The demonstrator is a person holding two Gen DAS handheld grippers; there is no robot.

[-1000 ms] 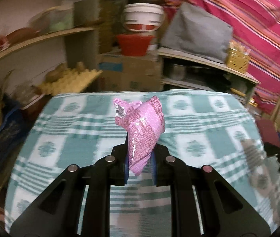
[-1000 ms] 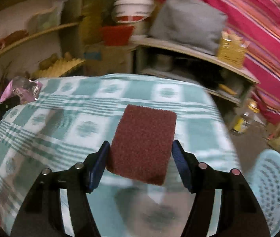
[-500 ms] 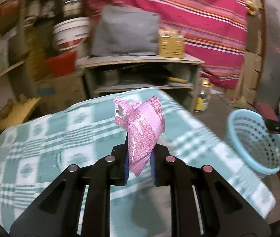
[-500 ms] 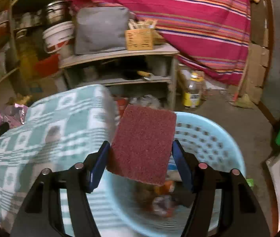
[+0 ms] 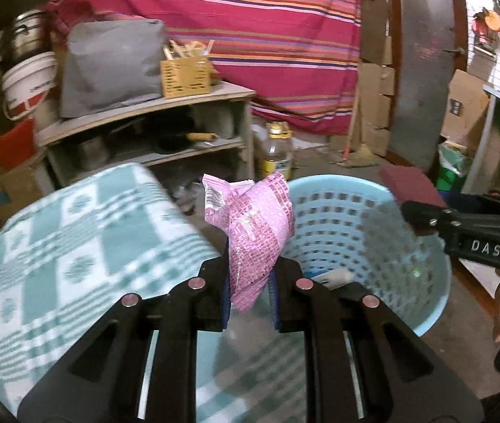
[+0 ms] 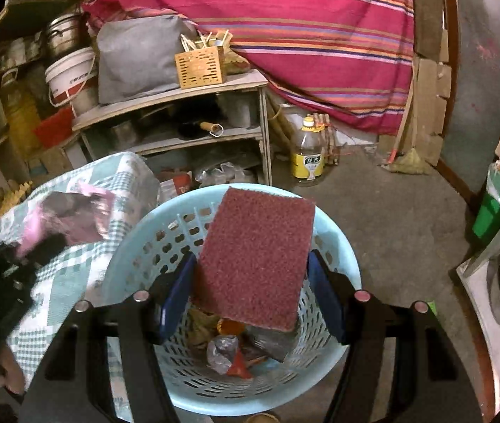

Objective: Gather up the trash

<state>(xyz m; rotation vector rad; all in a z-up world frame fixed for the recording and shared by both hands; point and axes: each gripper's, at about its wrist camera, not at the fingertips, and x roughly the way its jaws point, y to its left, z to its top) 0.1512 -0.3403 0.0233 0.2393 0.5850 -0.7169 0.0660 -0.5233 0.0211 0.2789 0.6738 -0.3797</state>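
My left gripper (image 5: 250, 282) is shut on a crumpled pink wrapper (image 5: 253, 225), held over the table's corner just left of a light blue basket (image 5: 422, 299). My right gripper (image 6: 251, 289) is shut on a dark red scouring pad (image 6: 257, 257) and hangs straight above that basket (image 6: 341, 246), which holds several bits of trash (image 6: 228, 352). In the left wrist view the right gripper (image 5: 426, 216) and its pad (image 5: 408, 183) reach in from the right over the basket's rim. The right wrist view shows the pink wrapper (image 6: 70, 218), blurred, at the left.
A table with a green checked cloth (image 5: 56, 239) lies to the left of the basket. Behind stand a wooden shelf unit (image 6: 179, 105), a white bucket (image 6: 70, 77), a yellow-labelled bottle (image 6: 308, 157) on the concrete floor and a striped red cloth (image 6: 302, 28).
Both grippers have swung right from over the table toward the basket, each keeping its grip. The right gripper now hangs above the basket; the left one is close beside it.
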